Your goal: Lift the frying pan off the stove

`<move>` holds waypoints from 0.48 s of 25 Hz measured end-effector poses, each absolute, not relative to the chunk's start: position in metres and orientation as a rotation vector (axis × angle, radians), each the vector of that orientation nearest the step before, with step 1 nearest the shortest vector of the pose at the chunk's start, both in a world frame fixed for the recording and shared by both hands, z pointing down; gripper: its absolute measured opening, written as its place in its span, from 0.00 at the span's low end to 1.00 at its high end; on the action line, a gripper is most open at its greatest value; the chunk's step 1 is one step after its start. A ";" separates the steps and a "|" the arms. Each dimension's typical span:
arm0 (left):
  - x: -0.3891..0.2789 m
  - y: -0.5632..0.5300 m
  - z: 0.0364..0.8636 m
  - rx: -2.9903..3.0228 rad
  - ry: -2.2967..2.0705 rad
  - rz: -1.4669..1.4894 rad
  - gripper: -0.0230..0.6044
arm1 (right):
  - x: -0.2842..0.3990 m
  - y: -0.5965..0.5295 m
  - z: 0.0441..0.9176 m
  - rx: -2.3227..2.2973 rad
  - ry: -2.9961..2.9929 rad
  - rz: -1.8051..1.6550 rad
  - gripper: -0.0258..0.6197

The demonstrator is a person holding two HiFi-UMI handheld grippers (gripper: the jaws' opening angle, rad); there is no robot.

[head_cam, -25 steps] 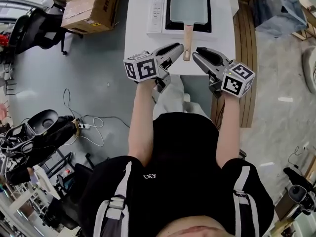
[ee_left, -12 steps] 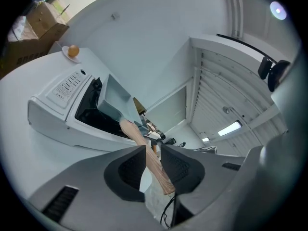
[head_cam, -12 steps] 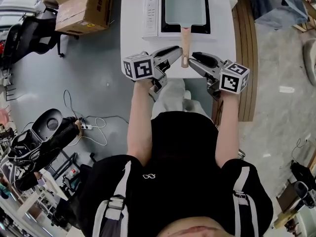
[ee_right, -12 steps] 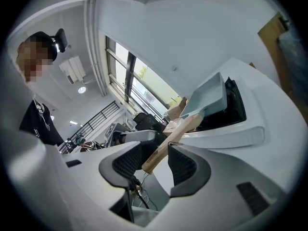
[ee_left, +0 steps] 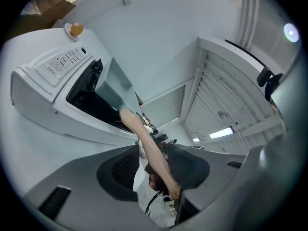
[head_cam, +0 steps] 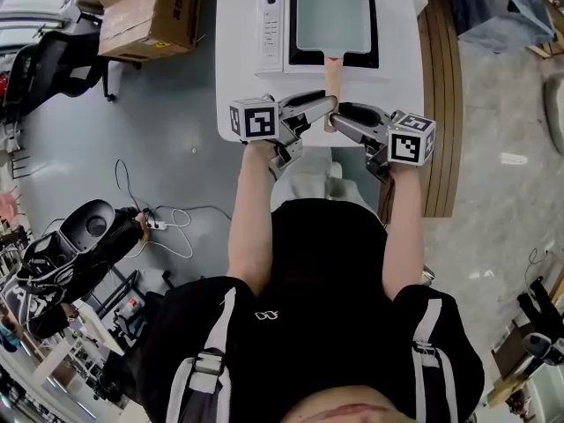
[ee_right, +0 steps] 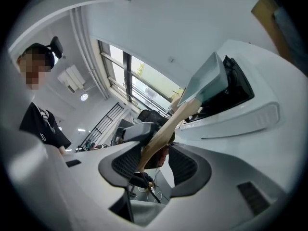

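The white table [head_cam: 238, 104] is bare in front, either side of the pale wooden handle [head_cam: 331, 77]; behind it the white black-topped stove [head_cam: 271, 25] and grey rectangular pan [head_cam: 332, 11] block passage; a brown cardboard box [head_cam: 150, 16] stands just beside the table's left edge.

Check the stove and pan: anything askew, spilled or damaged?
Nothing stands out. The empty pan sits square on the stove, its handle pointing off the front. The left gripper and right gripper have jaws opening, with the handle's end between them.
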State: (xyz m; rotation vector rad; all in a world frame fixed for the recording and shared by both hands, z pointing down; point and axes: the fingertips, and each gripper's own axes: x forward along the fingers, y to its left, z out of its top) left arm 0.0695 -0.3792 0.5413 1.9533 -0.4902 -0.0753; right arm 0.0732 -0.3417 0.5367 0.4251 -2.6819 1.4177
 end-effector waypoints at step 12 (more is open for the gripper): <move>0.091 -0.385 0.543 1.921 -0.406 -0.117 0.30 | 0.063 -0.338 0.537 0.257 -2.705 1.638 0.33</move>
